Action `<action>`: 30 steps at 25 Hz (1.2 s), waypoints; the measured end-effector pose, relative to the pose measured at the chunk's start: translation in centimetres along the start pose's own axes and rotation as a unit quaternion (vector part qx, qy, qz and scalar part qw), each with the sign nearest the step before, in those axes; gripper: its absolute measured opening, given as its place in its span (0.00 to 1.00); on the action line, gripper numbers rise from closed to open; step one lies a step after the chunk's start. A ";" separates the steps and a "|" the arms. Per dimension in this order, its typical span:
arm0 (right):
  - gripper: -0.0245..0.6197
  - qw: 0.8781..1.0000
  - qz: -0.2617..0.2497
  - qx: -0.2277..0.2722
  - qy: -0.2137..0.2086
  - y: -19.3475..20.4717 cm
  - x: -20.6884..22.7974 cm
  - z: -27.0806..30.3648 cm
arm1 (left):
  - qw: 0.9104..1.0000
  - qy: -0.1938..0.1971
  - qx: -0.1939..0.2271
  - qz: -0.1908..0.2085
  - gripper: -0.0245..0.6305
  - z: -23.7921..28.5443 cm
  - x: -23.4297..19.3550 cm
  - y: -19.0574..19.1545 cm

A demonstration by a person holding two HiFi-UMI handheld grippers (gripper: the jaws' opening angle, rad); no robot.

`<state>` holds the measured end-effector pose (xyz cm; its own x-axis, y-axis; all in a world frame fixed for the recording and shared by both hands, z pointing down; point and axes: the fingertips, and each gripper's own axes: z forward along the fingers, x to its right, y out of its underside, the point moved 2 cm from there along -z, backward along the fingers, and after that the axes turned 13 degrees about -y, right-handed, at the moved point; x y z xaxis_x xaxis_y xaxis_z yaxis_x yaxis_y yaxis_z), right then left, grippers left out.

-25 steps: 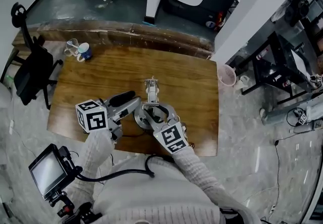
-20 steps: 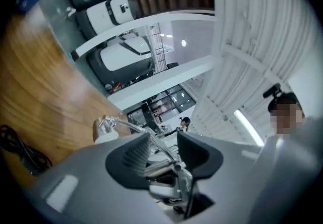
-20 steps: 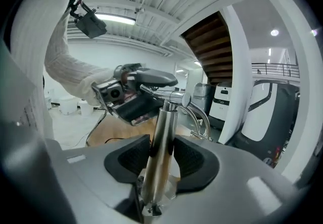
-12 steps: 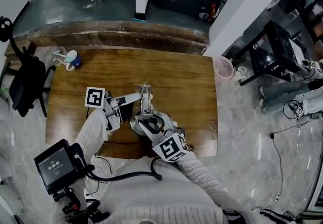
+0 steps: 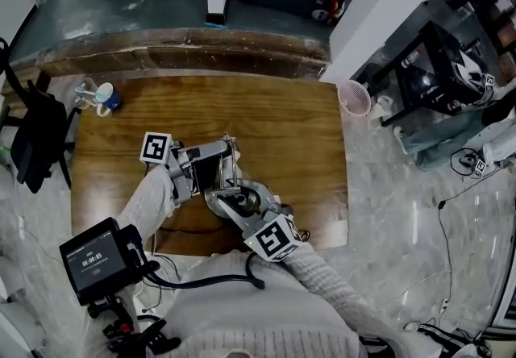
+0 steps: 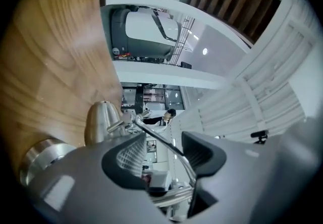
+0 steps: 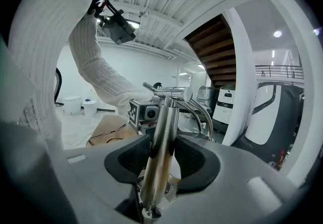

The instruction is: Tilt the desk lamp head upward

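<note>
Rolling over and closing in since a second ago, my left gripper (image 6: 162, 143) has its jaws freshly widened. They straddle the lamp's thin rod (image 6: 151, 132) without pinching it, and the silver lamp head (image 6: 103, 119) sits just beyond, low and left in that view. So the tilt, I judge, hasn't started. Further right, my right gripper (image 7: 161, 155) has its jaws clamped on the upright pole (image 7: 164, 122). Only the head view shows both grippers meeting at the middle of the counter (image 5: 298, 131); only the left gripper view shows the head clearly.
</note>
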<state>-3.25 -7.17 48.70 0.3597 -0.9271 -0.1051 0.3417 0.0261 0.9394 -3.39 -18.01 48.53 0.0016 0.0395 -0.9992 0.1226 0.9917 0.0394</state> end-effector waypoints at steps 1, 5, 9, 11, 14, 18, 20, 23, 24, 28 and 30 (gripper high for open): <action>0.26 1.000 0.001 0.001 0.000 -0.1 -0.1 -0.1 | 1.000 0.002 -0.001 -0.005 0.34 0.2 0.0 0.0; 0.26 1.000 0.011 0.005 -0.004 -0.1 -0.3 -0.2 | 1.000 -0.009 -0.011 -0.008 0.33 0.5 0.0 0.1; 0.25 1.000 0.018 0.005 -0.007 -0.2 -0.2 -0.2 | 1.000 -0.023 -0.012 0.003 0.33 0.7 0.3 0.2; 0.25 1.000 0.017 0.006 -0.005 -0.1 -0.3 -0.1 | 0.999 -0.025 -0.005 0.021 0.34 0.7 0.5 0.3; 0.25 1.000 0.019 0.005 -0.003 0.1 -0.2 0.1 | 0.999 -0.024 0.008 0.042 0.34 0.6 0.6 0.2; 0.26 0.999 0.033 -0.004 -0.007 0.2 0.0 0.4 | 0.998 -0.030 0.016 0.057 0.34 0.6 1.0 0.0; 0.26 0.999 0.045 -0.006 -0.008 0.2 0.1 0.5 | 0.997 -0.033 0.017 0.067 0.34 0.6 1.3 -0.1; 0.26 0.998 0.055 -0.014 -0.006 0.3 0.1 0.7 | 0.995 -0.034 0.021 0.093 0.35 0.5 1.9 -0.3; 0.26 0.998 0.058 -0.016 -0.004 0.4 0.2 0.8 | 0.994 -0.034 0.023 0.106 0.35 0.4 2.3 -0.4; 0.26 0.997 0.074 -0.012 0.003 0.5 0.3 0.9 | 0.976 -0.040 0.031 0.213 0.35 0.2 4.4 -1.2; 0.26 0.996 0.087 -0.010 0.003 0.7 0.5 1.0 | 0.957 -0.049 0.037 0.284 0.34 0.1 5.7 -1.6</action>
<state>-3.71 -7.97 49.60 0.4203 -0.9056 0.0568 0.2907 0.1936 0.9370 -3.50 -19.39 42.73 0.1808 0.5538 -0.8128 0.1439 0.8026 0.5789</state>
